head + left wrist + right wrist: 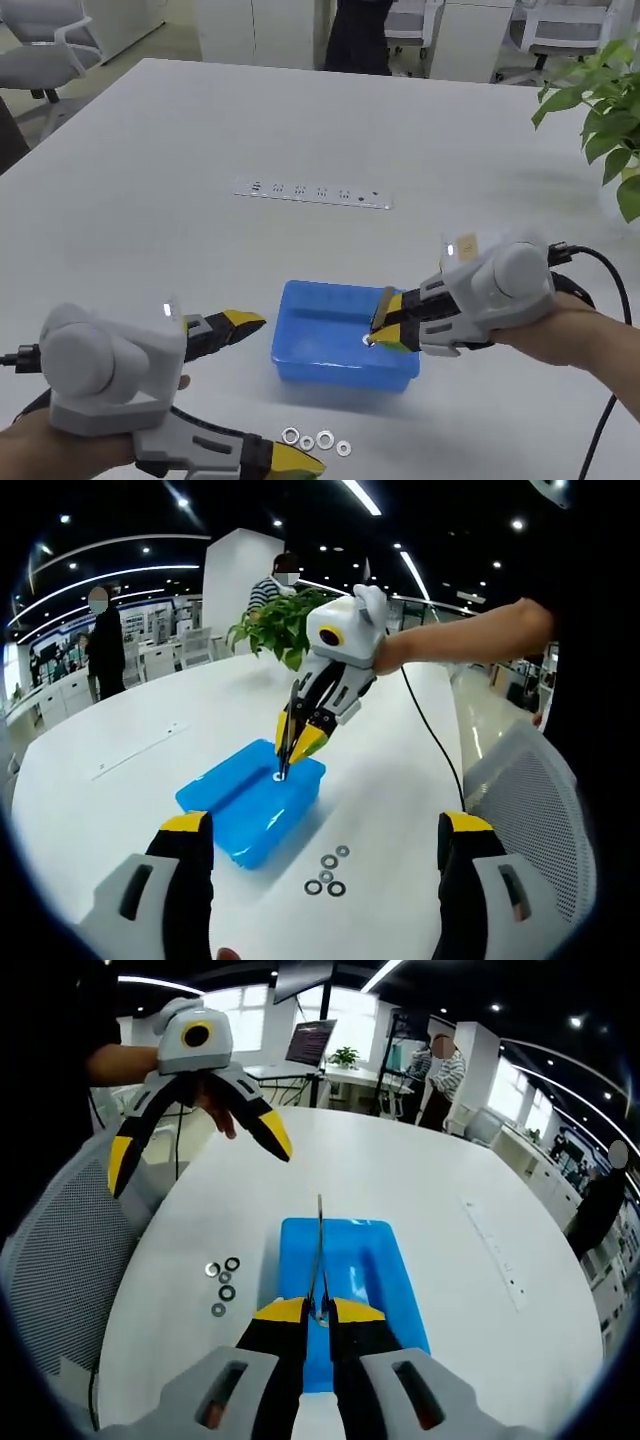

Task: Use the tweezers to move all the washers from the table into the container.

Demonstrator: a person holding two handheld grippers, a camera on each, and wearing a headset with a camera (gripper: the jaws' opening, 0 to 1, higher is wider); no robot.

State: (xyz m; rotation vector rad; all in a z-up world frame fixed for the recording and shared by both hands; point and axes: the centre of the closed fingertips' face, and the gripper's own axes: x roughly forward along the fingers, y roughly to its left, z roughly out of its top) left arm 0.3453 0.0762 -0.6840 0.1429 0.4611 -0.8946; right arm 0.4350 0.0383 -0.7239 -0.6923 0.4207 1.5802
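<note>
the right gripper (392,330) hung over the blue container (310,325), and its jaws were closed narrow on the tweezers (383,305), which pointed steeply down into the container. in the right gripper view the tweezers (319,1250) came out straight between the two yellow fingertips (283,1310), with the thin points over the blue floor. at the points a small pale ring (278,776) was visible, probably one washer, but i could not tell if the tweezers gripped it or if it only lay on the floor there. the left gripper (323,825) was held above the near part of the white table (150,150), just beside the container, with its jaws spread wide and nothing between them. a small group of washers (316,439) lay flat on the table in front of the container's near wall, close together, not touching the container. farther on the table, well apart from the container, there was a flat power strip (312,192). green leaves of a plant (605,110) were at the right edge.
</note>
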